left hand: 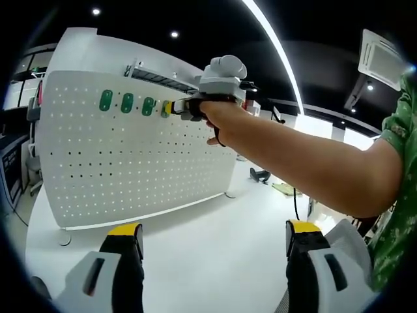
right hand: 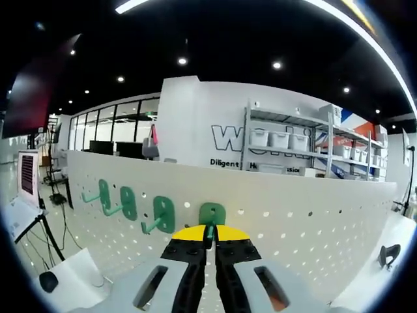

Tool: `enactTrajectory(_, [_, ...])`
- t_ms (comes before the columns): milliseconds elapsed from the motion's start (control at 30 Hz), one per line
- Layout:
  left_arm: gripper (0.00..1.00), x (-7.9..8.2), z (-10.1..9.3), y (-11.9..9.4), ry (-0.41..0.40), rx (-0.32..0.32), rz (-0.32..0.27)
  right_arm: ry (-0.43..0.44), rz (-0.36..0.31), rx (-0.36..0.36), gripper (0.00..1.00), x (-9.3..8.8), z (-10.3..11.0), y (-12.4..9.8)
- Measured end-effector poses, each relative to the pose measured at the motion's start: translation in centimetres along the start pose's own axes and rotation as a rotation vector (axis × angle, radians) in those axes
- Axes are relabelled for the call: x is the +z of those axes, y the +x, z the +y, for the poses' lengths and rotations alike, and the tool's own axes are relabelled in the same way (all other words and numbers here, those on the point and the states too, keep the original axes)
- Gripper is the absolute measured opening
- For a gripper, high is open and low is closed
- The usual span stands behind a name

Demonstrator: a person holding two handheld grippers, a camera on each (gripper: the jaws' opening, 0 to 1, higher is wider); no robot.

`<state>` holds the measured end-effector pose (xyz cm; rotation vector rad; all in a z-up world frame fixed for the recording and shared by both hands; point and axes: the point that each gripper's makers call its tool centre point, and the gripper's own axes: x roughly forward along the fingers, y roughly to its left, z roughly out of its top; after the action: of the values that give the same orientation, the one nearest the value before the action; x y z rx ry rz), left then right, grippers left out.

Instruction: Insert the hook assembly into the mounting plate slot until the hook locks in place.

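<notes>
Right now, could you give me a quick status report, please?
Right gripper shut on green hook at the pegboard. Left gripper open, idle. Three hooks already mounted.

A white worktop [left hand: 215, 241] is filling the lower half of the left gripper view, running from 8 o'clock to 3 o'clock. A white pegboard panel [left hand: 130, 163] is standing upright on it at 10 o'clock, resting on small round feet, one at its lower left corner and one at its lower right. 3 green hook plates [left hand: 127, 102] are sitting in a row in the holes near the panel's top edge, at 11 o'clock.

In the right gripper view the panel [right hand: 293, 222] is stretching from 9 o'clock to 3 o'clock, with 4 green hook plates [right hand: 163, 214] hanging along its upper rows.
</notes>
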<state>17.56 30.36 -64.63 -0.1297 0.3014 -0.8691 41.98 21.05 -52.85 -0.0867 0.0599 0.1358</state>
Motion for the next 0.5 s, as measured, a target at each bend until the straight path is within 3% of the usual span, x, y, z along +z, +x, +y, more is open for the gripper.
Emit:
enactTrajectory(167, [0.93, -0.12, -0.09, 0.04, 0.0, -0.002, 0.004, -0.027, 0.002, 0.002, 0.02, 0.01, 0.16, -0.05])
enactTrajectory(233, [0.93, -0.13, -0.11, 0.07, -0.001, -0.002, 0.004, -0.088, 0.005, -0.006, 0.02, 0.01, 0.2, -0.09])
enactTrajectory(300, [0.92, -0.14, -0.08, 0.1, -0.003, -0.002, 0.004, -0.06, 0.007, 0.002, 0.02, 0.03, 0.08, -0.07])
enactTrajectory(500, [0.92, -0.11, -0.09, 0.19, -0.002, -0.003, 0.005, -0.12, 0.017, 0.014, 0.01, 0.04, 0.11, 0.05])
